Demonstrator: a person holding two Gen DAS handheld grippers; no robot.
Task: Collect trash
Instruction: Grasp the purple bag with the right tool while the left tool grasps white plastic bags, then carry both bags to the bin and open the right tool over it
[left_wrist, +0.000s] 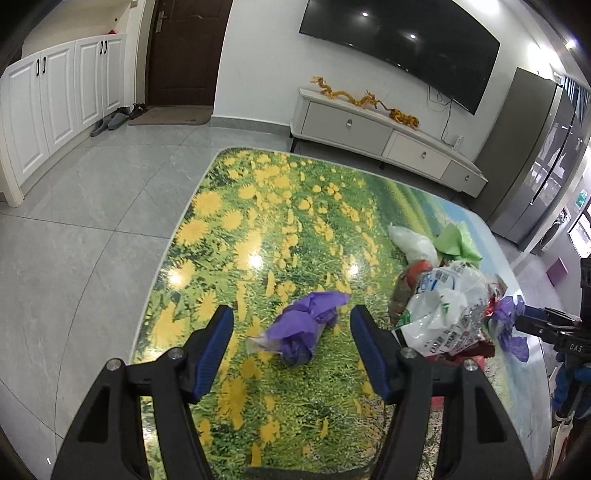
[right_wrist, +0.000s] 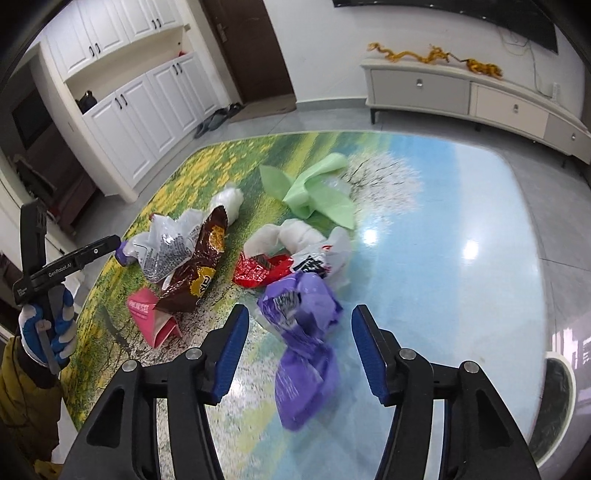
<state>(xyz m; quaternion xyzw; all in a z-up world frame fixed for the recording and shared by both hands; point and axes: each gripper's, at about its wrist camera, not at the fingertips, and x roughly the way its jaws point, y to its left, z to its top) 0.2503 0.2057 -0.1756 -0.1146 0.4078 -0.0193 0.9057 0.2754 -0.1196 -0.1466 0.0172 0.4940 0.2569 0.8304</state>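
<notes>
Trash lies on a glossy table (left_wrist: 258, 221) printed with flowers and sky. My left gripper (left_wrist: 291, 321) is open just above a crumpled purple paper (left_wrist: 299, 332), which lies between and just beyond its blue pads, untouched. My right gripper (right_wrist: 301, 321) is open too, its fingers either side of a purple plastic bag (right_wrist: 303, 332) with a gap on both sides. Beyond the bag are a red wrapper (right_wrist: 258, 271), a brown snack bag (right_wrist: 199, 266), a pink carton (right_wrist: 151, 317), white tissues (right_wrist: 295, 236) and a green sheet (right_wrist: 314, 192).
A white printed plastic bag (left_wrist: 443, 306) tops the pile right of the left gripper. A gloved hand (right_wrist: 48, 325) holds the left tool at the table's left edge. A low TV cabinet (left_wrist: 388, 136), white cupboards (left_wrist: 55, 110) and grey floor tiles (left_wrist: 92, 240) surround the table.
</notes>
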